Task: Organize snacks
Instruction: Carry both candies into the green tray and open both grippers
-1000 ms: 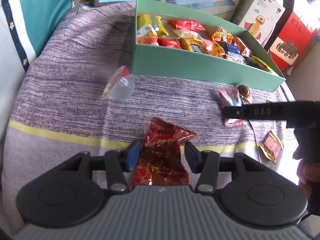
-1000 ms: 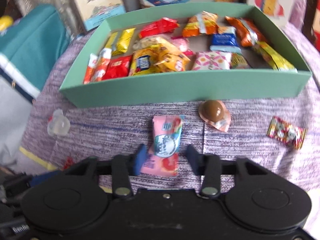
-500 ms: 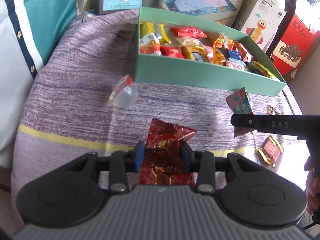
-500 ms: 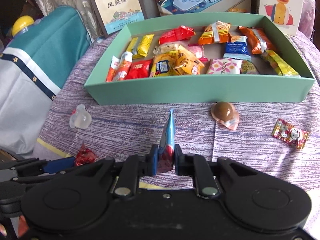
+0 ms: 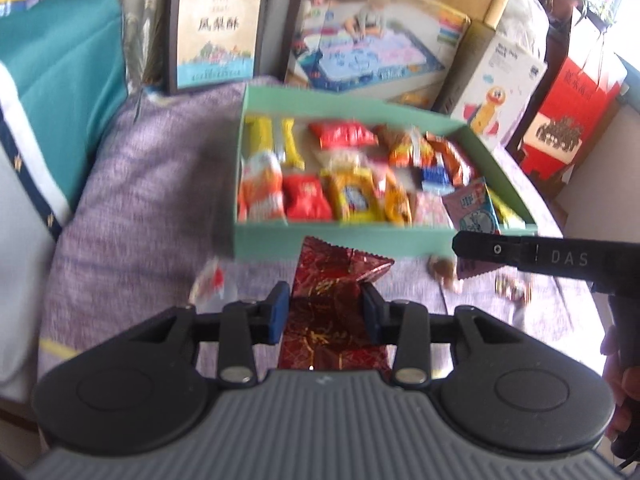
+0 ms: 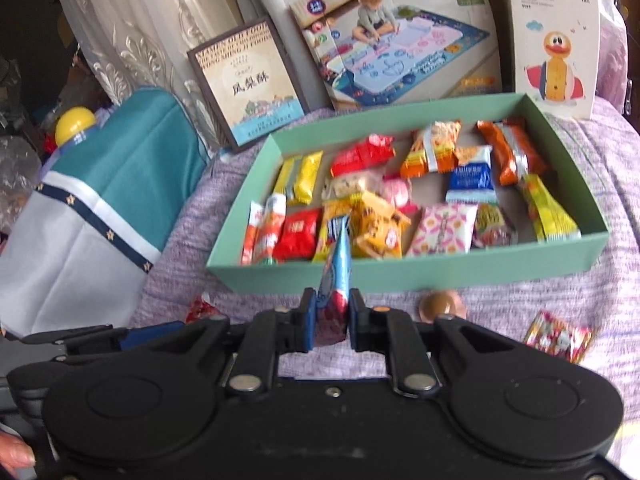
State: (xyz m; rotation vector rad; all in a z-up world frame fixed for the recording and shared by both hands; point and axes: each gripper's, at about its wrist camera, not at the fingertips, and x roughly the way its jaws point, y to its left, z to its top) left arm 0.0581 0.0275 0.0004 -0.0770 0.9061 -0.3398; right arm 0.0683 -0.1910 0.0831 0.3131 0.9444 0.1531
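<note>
A mint green box (image 5: 304, 241) holding several snack packets stands on the purple cloth; it also shows in the right wrist view (image 6: 440, 272). My left gripper (image 5: 323, 310) is shut on a dark red foil packet (image 5: 332, 280), held above the cloth just short of the box's near wall. My right gripper (image 6: 330, 316) is shut on a pink and blue packet (image 6: 338, 264), held edge-up in front of the box. That packet (image 5: 472, 208) and the right gripper's finger (image 5: 520, 256) show at the right of the left wrist view.
Loose on the cloth: a clear jelly cup (image 5: 210, 280), a brown chocolate cup (image 6: 440, 304) and a red patterned candy (image 6: 556, 336). Toy boxes (image 6: 400, 40) and a framed box (image 6: 248, 84) lean behind the green box. A teal and white bag (image 6: 100, 200) is at the left.
Both grippers closed on their packets, lifted them off the cloth and moved toward the green box. The pink and blue packet turned edge-up.
</note>
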